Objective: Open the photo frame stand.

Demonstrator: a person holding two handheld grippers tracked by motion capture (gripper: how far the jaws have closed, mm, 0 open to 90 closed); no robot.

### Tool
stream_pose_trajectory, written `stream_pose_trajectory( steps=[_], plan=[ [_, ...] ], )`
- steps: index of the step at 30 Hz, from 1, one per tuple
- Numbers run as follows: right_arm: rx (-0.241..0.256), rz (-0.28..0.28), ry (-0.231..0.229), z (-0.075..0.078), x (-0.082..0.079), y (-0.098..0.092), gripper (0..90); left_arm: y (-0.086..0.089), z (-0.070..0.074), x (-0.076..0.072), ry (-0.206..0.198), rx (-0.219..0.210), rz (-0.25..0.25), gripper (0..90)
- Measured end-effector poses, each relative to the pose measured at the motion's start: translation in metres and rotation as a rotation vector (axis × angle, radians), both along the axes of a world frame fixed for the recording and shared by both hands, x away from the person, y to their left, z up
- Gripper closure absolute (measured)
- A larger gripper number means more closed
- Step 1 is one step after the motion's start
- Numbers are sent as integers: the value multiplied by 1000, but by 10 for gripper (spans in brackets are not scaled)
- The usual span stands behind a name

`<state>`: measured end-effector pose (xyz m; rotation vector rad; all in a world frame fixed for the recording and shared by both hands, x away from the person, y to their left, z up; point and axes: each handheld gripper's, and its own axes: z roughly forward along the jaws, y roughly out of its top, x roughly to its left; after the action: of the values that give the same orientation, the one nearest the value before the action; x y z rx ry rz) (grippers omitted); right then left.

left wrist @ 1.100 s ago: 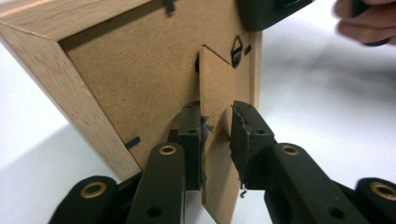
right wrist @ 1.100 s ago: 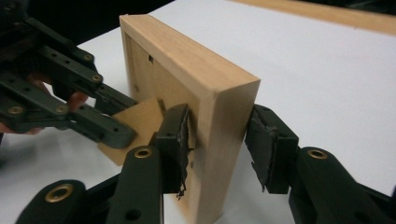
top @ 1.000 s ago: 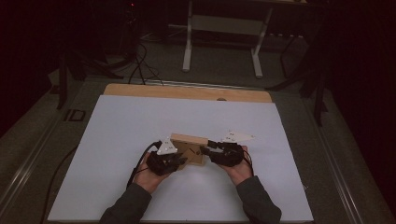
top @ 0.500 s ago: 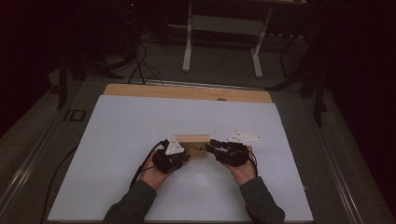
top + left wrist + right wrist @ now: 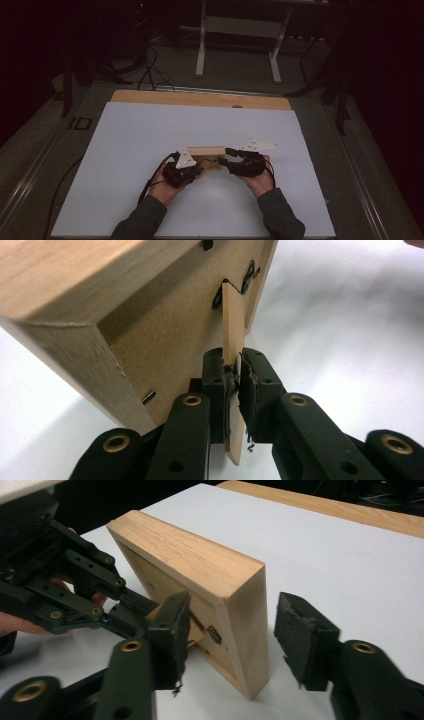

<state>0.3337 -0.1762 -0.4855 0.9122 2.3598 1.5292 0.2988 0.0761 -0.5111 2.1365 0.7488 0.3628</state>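
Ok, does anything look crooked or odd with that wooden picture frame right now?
The wooden picture frame leans on its edge. Its back stand juts out, pinched by the left gripper. The right gripper straddles the frame's side, open. No damage shows.

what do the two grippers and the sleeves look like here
Both the left gripper and the right gripper are black, with linked bars pinned by brass-coloured rivets and worn dark pads. Each carries a pale grey three-cornered plate on top. A black cable trails from the left one. The sleeves are dark grey.
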Motion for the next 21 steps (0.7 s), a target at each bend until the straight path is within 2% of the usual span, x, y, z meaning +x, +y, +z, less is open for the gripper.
stream_pose_trajectory(
  steps=[5, 11, 17, 21],
  plan=[
    [-4, 34, -1, -1, 5, 5, 364, 2, 1, -1, -3, -3, -2, 818],
    [-11, 80, -31, 2, 11, 15, 305, 3, 1, 0, 0, -10, -6, 810],
    [-50, 95, -48, 2, 12, 23, 305, 3, 2, -1, -6, -6, -10, 808],
    [-59, 83, -68, 3, 8, 21, 376, 5, 4, -2, -16, -16, -2, 809]
  ],
)
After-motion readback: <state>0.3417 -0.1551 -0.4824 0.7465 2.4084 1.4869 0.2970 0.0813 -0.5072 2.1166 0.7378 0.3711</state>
